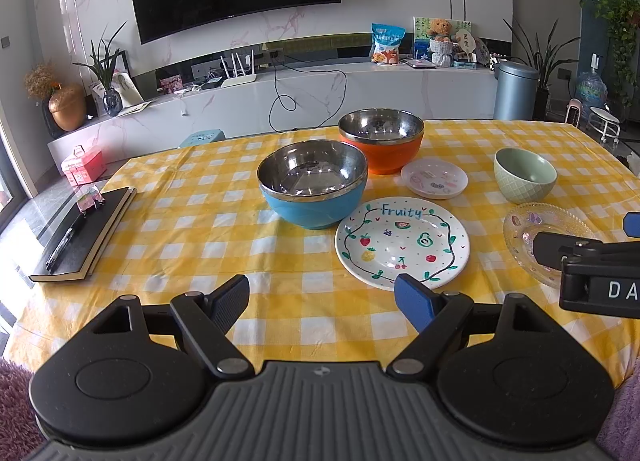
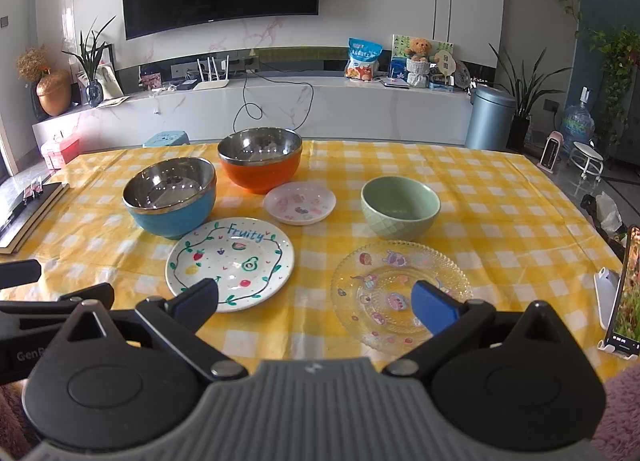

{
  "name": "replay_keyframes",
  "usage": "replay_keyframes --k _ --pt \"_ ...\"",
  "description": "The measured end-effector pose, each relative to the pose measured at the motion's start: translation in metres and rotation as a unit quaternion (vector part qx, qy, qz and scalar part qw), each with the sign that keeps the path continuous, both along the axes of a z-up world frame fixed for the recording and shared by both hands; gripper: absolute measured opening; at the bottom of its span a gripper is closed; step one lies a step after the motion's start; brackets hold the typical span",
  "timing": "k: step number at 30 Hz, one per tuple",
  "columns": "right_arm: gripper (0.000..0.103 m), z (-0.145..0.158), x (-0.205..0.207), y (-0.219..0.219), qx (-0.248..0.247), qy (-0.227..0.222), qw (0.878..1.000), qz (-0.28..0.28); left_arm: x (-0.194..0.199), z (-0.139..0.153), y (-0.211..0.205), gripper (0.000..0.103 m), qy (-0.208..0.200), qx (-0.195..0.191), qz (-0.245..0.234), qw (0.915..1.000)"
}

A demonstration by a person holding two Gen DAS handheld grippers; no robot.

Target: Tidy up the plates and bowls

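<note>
On the yellow checked tablecloth stand a blue steel-lined bowl (image 1: pixel 313 189) (image 2: pixel 170 197), an orange steel-lined bowl (image 1: pixel 381 140) (image 2: pixel 260 159) behind it, and a pale green bowl (image 1: pixel 524 175) (image 2: pixel 400 207). A white "Fruity" plate (image 1: pixel 402 243) (image 2: pixel 230 263), a small pink saucer (image 1: pixel 434 178) (image 2: pixel 300 203) and a clear glass plate (image 1: pixel 532 229) (image 2: pixel 384 289) lie flat. My left gripper (image 1: pixel 322 301) hovers open near the Fruity plate's front rim, holding nothing. My right gripper (image 2: pixel 314 303) is open over the glass plate's near side.
A black notebook (image 1: pixel 86 233) with a pen lies at the table's left edge. A phone on a stand (image 2: pixel 624 297) sits at the right edge. Behind the table run a TV console, a metal bin (image 2: pixel 490 117) and plants.
</note>
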State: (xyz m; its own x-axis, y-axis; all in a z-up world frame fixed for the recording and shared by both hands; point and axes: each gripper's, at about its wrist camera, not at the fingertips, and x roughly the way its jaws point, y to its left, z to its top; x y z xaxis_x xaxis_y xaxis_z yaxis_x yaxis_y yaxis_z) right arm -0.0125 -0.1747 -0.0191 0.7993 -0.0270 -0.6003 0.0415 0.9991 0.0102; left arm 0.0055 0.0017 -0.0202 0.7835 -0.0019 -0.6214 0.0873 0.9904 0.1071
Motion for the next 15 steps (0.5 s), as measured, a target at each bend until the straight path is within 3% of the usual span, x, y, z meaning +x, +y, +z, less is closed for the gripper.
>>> replay_keyframes --k 12,15 --pt "0.101 -0.0016 0.0002 -0.0007 0.011 -0.003 1.0 0.004 0.0005 0.001 0.0015 0.096 0.005 -0.007 0.0 1.0" --pt "0.1 -0.0025 0.0045 -0.0037 0.035 -0.01 0.999 0.015 0.0038 0.0042 0.0036 0.088 0.012 -0.023 -0.009 0.9996"
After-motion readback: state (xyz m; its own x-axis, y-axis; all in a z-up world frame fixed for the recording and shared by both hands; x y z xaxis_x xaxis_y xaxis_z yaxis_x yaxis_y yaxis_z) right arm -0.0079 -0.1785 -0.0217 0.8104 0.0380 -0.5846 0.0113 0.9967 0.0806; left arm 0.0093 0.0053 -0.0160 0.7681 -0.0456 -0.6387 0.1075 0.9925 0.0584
